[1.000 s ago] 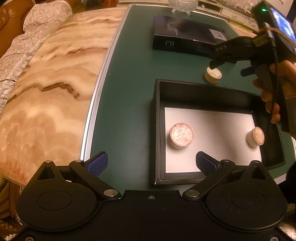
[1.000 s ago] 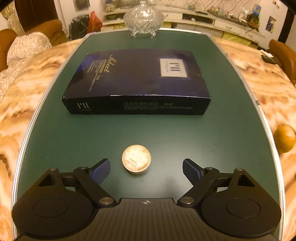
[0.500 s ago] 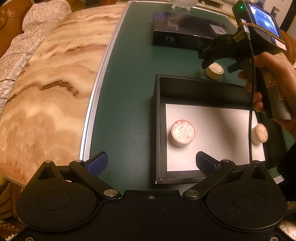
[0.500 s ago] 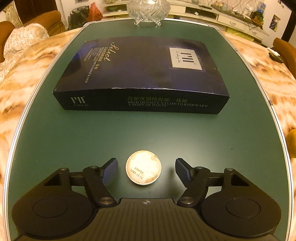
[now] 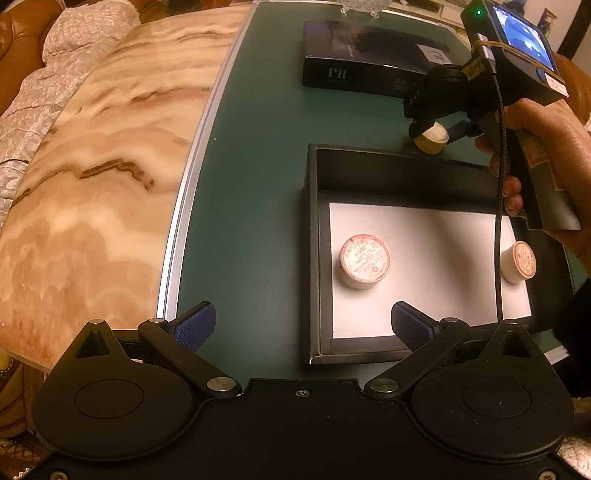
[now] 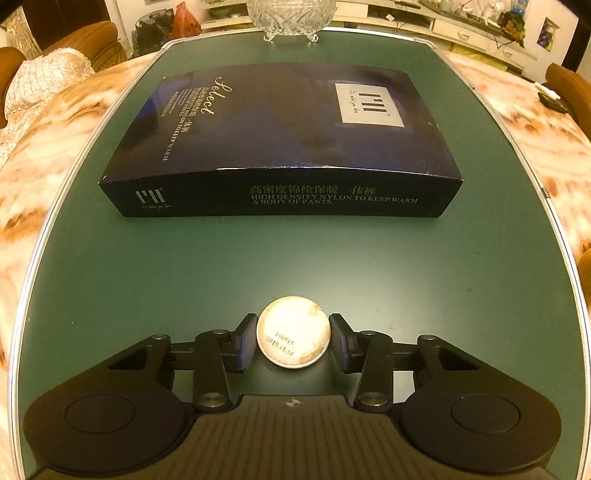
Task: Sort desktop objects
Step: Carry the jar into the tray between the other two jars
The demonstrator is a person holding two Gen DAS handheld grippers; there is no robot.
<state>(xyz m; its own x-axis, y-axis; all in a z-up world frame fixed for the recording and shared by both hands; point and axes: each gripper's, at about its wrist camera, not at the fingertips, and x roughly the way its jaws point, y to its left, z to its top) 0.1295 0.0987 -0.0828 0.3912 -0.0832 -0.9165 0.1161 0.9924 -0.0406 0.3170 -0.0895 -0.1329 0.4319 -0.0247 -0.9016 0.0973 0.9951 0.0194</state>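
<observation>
My right gripper (image 6: 293, 338) is shut on a small round cream jar (image 6: 293, 332) that rests on the green table mat; both pads touch its sides. The same jar (image 5: 431, 137) and right gripper (image 5: 434, 130) show in the left wrist view, just beyond the tray. A black tray (image 5: 313, 258) with a white floor holds two more round jars, one at its left (image 5: 364, 261) and one at its right (image 5: 519, 261). My left gripper (image 5: 302, 326) is open and empty above the tray's near left corner.
A dark blue flat box (image 6: 280, 144) lies beyond the jar, with a crystal bowl (image 6: 291, 14) behind it. The green mat (image 6: 147, 277) is ringed by a marble tabletop (image 5: 92, 166). Chairs stand around the table.
My right gripper moved forward around the jar and closed on it. The left gripper barely moved and stayed open.
</observation>
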